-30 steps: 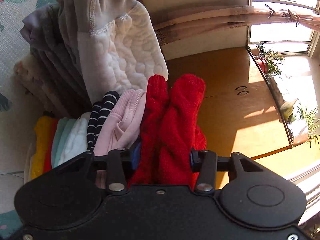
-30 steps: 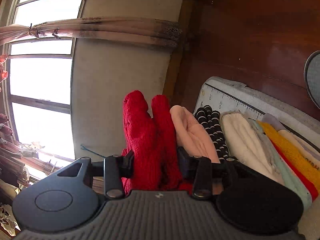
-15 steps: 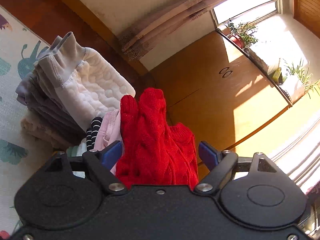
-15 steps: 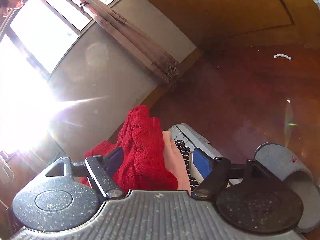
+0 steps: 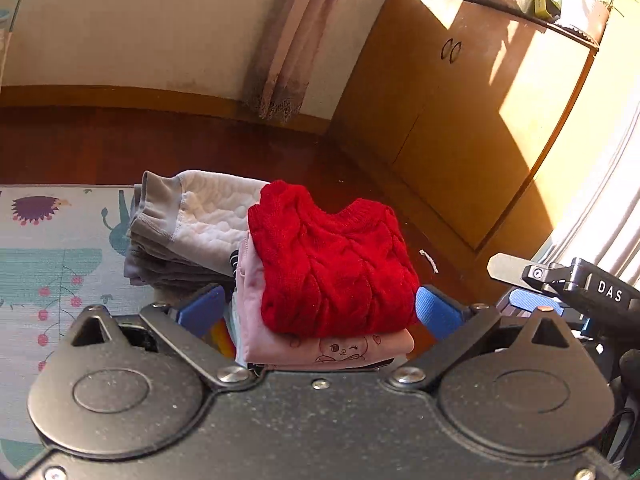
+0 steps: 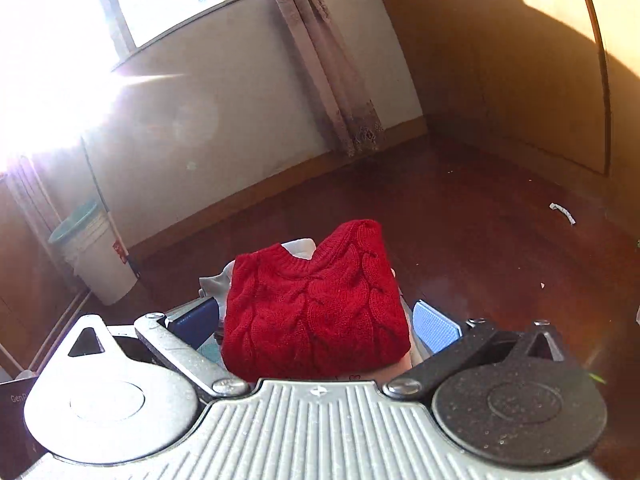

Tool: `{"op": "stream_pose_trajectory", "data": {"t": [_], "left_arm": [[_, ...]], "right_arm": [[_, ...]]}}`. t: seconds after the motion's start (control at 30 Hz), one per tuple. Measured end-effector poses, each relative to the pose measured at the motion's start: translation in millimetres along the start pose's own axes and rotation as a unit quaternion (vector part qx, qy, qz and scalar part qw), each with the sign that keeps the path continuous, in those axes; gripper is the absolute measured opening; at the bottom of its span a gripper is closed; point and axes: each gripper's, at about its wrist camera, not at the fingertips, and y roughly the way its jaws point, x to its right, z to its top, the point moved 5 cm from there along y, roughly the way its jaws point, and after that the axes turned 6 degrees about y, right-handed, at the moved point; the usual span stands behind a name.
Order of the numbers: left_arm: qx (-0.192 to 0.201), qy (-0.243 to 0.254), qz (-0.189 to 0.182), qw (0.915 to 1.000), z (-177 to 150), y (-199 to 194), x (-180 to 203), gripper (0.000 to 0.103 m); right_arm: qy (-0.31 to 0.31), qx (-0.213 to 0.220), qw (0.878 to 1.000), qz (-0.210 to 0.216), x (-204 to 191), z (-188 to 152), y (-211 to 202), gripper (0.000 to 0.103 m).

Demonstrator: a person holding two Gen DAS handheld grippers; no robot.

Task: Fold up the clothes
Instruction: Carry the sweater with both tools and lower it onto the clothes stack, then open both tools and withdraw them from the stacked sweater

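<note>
Floor-level setup: patterned play mat with cartoon animals (image 5: 52, 248) on a dark red-brown wooden floor (image 6: 480, 216). Mat likely serves as the clean working surface; folded items are collected at its far edge.

Two piles there, side by side. Left pile: grey and white quilted garments, folded (image 5: 188, 224). Right pile, nearer the wooden cabinet (image 5: 460, 128): folded red cable-knit sweater (image 5: 332, 264) on top, resting on a folded pink garment with a small cartoon face print (image 5: 332, 346); striped and bright-coloured edges show beneath, too hidden to identify. Stacking by footprint appears intended, as the sweater sits roughly square on the pink layer.

Sweater: compact rectangle, ribbed neckline facing away from both cameras, braided cables running front to back, edges rounded and bulky. Thick knit; judged springy, may loosen if nudged.

Left gripper (image 5: 320, 312): blue pads spread wide, either side of the sweater, not touching it, holding nothing. Right gripper (image 6: 316, 320): likewise spread apart, empty, flanking the same pile. Judgement: this garment is placed; fold done.
</note>
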Motion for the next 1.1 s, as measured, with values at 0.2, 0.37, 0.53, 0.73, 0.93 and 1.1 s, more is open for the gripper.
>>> {"op": "stream_pose_trajectory", "data": {"t": [0.2, 0.37, 0.53, 0.73, 0.93, 1.1], "left_arm": [[0.019, 0.045, 0.059, 0.997, 12, -71, 25, 0.102], [0.026, 0.056, 0.07, 0.9957, 9, -97, 32, 0.102], [0.012, 0.085, 0.098, 0.9914, -6, -98, 42, 0.102], [-0.003, 0.077, 0.099, 0.9921, -26, -98, 45, 0.102], [0.014, 0.07, 0.097, 0.9927, -25, -108, 44, 0.102], [0.015, 0.091, 0.105, 0.9903, -25, -107, 52, 0.102]], "right_arm": [[-0.034, -0.047, 0.998, -0.03, -35, 25, -50, 0.103], [-0.096, -0.064, 0.988, -0.101, -65, 11, -79, 0.103], [-0.088, -0.065, 0.984, -0.139, -58, -27, -95, 0.103], [-0.09, -0.077, 0.983, -0.142, -54, -43, -103, 0.103], [-0.092, -0.07, 0.983, -0.144, -51, -41, -106, 0.103], [-0.083, -0.07, 0.983, -0.145, -45, -39, -106, 0.103]]}}
